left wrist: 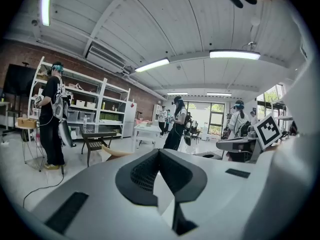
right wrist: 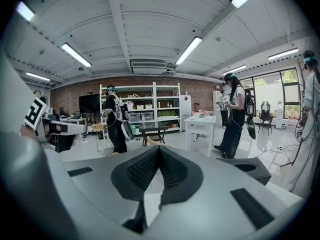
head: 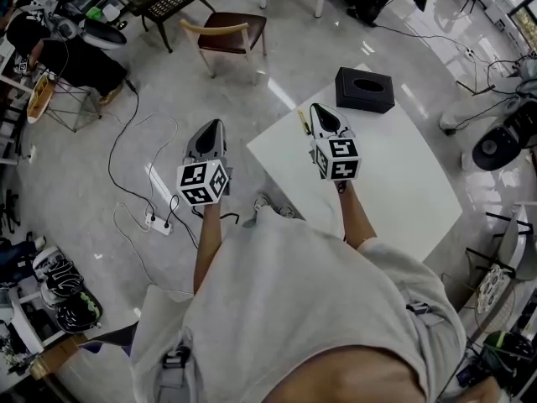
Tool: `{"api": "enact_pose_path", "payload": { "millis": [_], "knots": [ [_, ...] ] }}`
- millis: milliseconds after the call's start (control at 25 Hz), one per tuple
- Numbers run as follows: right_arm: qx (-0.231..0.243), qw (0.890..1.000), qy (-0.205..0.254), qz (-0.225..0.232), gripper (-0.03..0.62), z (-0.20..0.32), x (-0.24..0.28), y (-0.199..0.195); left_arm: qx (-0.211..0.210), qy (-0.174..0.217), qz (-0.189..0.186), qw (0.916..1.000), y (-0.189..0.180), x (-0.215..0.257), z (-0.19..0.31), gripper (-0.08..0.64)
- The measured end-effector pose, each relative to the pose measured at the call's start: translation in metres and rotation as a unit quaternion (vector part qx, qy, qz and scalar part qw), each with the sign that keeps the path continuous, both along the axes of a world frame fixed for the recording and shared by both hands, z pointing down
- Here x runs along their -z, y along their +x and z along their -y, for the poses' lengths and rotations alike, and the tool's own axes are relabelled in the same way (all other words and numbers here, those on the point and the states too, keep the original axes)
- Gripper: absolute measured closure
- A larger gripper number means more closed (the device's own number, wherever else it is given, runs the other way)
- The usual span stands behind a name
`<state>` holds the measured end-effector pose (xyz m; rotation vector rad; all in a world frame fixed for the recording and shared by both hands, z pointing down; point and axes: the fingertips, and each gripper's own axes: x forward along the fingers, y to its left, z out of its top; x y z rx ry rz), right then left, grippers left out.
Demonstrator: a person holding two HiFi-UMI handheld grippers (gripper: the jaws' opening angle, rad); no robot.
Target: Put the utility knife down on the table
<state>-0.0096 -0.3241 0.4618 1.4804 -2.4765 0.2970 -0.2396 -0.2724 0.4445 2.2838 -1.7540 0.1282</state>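
Note:
A small yellow utility knife (head: pixel 303 122) lies on the white table (head: pixel 403 183) near its far left edge. My right gripper (head: pixel 320 109) hovers above the table just right of the knife, apart from it. In the right gripper view its jaws (right wrist: pixel 159 148) meet at the tip with nothing between them. My left gripper (head: pixel 215 126) hangs over the floor to the left of the table. In the left gripper view its jaws (left wrist: pixel 159 151) also meet, empty. Both grippers point nearly level, out into the room.
A black tissue box (head: pixel 365 89) stands at the table's far corner. A chair with a brown seat (head: pixel 231 30) is beyond the table. A power strip with cables (head: pixel 159 222) lies on the floor to the left. Several people (right wrist: pixel 232 114) stand near distant shelves.

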Motion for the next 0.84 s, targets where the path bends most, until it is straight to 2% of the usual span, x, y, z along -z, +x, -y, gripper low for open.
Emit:
{"api": "enact_pose_path", "payload": {
  "millis": [840],
  "knots": [
    [0.015, 1.0, -0.004, -0.01, 0.561, 0.003, -0.004, -0.012, 0.005, 0.001, 0.0, 1.0, -0.005, 0.0, 0.003, 0.541]
  ]
}}
